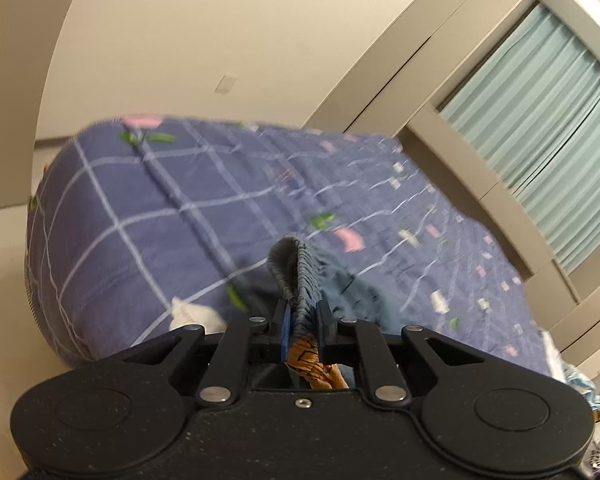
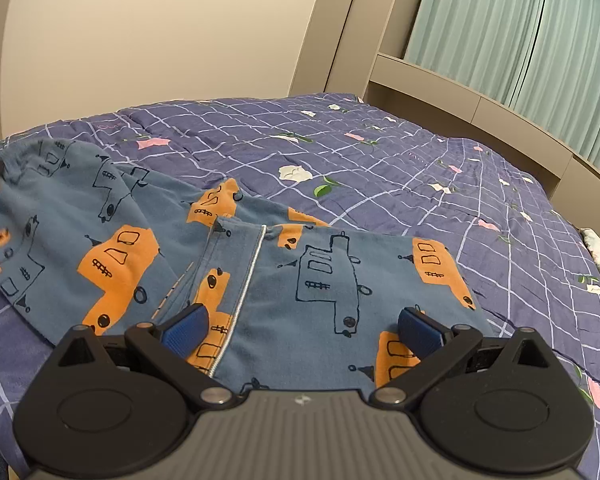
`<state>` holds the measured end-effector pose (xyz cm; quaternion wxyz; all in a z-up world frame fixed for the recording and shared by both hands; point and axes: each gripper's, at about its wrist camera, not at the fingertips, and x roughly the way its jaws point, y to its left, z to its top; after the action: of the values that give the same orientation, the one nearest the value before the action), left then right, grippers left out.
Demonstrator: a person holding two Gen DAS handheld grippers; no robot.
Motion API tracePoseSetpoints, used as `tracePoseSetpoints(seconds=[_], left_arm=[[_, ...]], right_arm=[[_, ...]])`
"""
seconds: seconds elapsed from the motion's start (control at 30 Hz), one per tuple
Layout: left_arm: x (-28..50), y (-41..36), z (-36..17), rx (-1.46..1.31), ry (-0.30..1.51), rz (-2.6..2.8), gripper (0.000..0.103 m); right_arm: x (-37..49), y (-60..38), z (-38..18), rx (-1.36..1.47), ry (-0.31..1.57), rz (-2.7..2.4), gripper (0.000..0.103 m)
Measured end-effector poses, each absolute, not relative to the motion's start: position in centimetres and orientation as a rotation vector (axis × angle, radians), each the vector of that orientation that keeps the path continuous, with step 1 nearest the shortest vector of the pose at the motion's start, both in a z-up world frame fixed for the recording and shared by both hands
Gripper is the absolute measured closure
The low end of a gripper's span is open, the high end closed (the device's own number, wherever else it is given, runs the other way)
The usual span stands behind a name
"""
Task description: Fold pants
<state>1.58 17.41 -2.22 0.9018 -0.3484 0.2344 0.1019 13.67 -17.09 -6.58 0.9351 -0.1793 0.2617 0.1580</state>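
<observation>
Right wrist, blue pants, orange truck print, crumpled

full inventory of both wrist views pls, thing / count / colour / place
Blue cotton pants with orange truck print: 1, blue and orange, spread on the bed, elastic waistband pinched up at the left.
Purple checked floral quilt: 1, purple with white lines, covers the bed.
Pale green pleated curtain: 1, green, behind the beige headboard shelf.
Left gripper: 1, black, shut on the waistband.
Right gripper: 1, black with blue pads, open over the pants.
</observation>
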Motion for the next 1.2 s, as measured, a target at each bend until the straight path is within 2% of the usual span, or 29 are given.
tracePoseSetpoints(seconds=[0.2,0.47,0.83,1.2], left_arm=[[-0.6,16.3,-0.5,-0.704,0.479,0.221,0.091],[-0.6,17.3,-3.0,-0.757,0.562,0.27,0.091],[1.2,13.7,3.6,-0.58,0.434,0.1,0.091],[7.2,3.3,8.8,-0.427,0.391,-0.242,0.091]], right_arm=[[13.7,-17.1,-6.6,-0.361,0.536,0.325,0.0],[13.8,-17.2,-6.6,-0.353,0.539,0.328,0.0],[13.2,-18.7,-5.3,-0.297,0.492,0.306,0.0],[11.5,-23.4,-3.4,-0.263,0.465,0.196,0.0]])
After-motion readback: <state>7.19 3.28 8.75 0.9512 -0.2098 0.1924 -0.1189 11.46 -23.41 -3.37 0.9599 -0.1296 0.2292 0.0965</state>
